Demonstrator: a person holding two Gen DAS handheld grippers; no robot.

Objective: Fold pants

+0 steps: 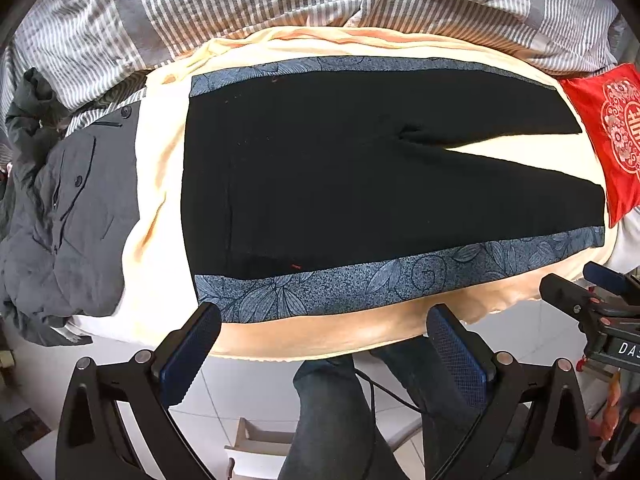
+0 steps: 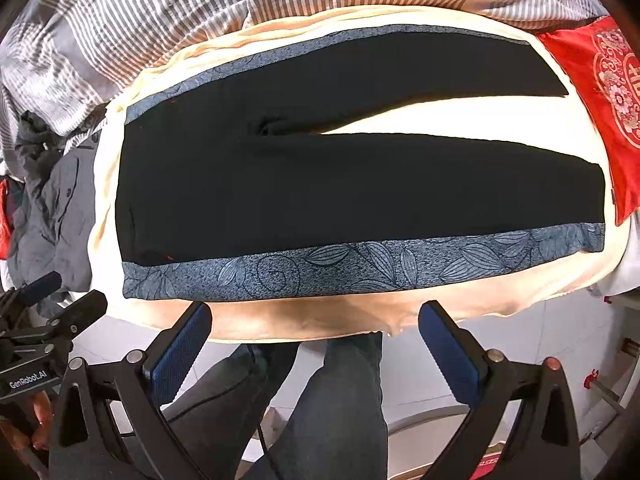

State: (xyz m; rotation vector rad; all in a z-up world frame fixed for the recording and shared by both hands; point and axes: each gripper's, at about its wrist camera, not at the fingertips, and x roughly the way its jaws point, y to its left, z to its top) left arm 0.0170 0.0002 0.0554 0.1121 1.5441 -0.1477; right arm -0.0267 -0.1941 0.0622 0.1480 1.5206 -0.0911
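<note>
Black pants with blue leaf-patterned side stripes lie flat and spread on a cream-covered surface, waistband at the left, two legs splayed apart toward the right; they also show in the right wrist view. My left gripper is open and empty, just short of the near striped edge by the waist. My right gripper is open and empty, just short of the near striped edge along the leg. Each gripper shows at the edge of the other's view: right gripper, left gripper.
A grey garment lies heaped at the left. A red embroidered cushion sits at the right by the leg ends. A striped duvet lies behind. The person's legs and white floor tiles are below the near edge.
</note>
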